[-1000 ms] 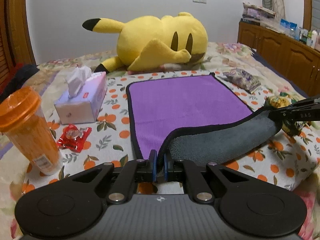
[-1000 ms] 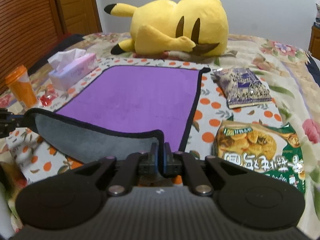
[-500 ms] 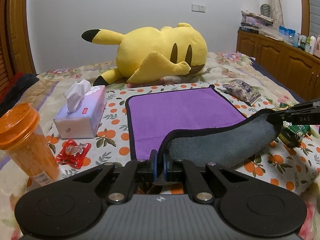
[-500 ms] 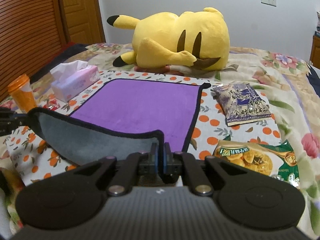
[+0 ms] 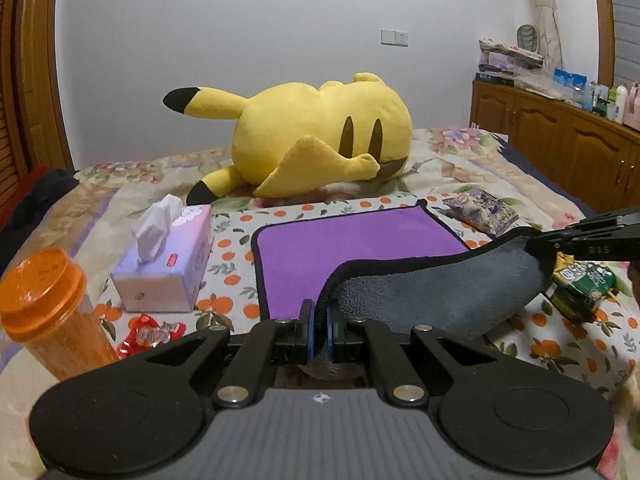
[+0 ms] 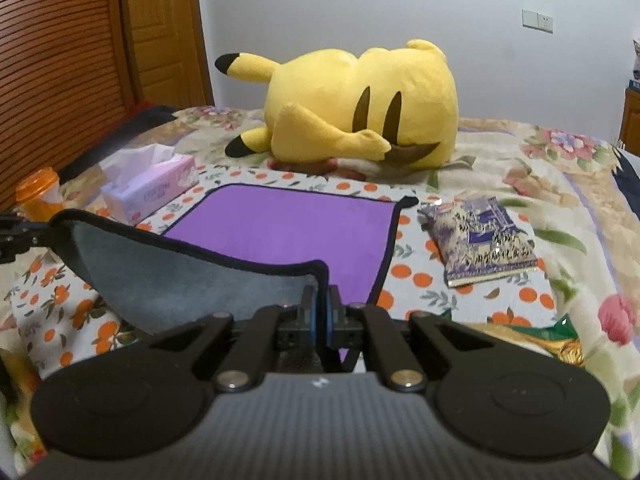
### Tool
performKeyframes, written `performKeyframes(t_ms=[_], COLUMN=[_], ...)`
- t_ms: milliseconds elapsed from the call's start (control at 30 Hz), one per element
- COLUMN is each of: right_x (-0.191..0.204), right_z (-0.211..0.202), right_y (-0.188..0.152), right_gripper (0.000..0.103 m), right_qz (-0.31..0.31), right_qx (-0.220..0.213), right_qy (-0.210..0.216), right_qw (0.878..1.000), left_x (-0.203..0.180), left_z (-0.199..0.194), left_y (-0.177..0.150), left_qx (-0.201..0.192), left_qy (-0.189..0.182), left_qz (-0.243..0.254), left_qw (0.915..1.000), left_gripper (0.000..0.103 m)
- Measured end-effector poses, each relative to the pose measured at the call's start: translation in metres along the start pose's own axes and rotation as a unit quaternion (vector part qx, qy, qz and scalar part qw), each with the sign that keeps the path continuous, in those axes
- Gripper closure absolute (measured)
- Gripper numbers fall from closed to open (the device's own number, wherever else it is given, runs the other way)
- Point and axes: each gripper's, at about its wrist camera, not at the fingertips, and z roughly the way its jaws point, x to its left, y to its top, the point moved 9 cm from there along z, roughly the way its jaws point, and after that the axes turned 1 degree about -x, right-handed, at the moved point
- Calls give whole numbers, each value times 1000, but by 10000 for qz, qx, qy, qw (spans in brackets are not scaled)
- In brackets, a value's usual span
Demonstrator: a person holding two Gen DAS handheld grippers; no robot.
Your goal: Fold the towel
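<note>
A purple towel point(image 5: 360, 248) lies mid-frame on a floral bed point(image 5: 460, 168). Its near edge is lifted, grey underside showing. The left tongs point(image 5: 319, 330) and right tongs point(image 6: 319, 312), low centre in each view, are each pinched closed on a near corner. To fold well, carry both corners level toward the far edge below the yellow plush toy point(image 5: 320, 136), keeping the hem taut.
</note>
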Motion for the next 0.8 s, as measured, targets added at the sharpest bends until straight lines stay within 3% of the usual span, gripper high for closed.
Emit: performKeyframes(t_ms=[300,800], right_x=[-4,-4], right_z=[11,18], right_y=[-1,26], right_gripper=[98,99], right_qz=[-157,-493], right_qx=[25,-385], right_qy=[-109,-204], right_qw=[9998,9978], left_x=[2,9], left_z=[20,31], left_y=[3,23], left_qx=[39,-140], left_qy=[-36,-27], left_qz=[141,53], left_qw=[9999,9999], left_gripper=[97,97])
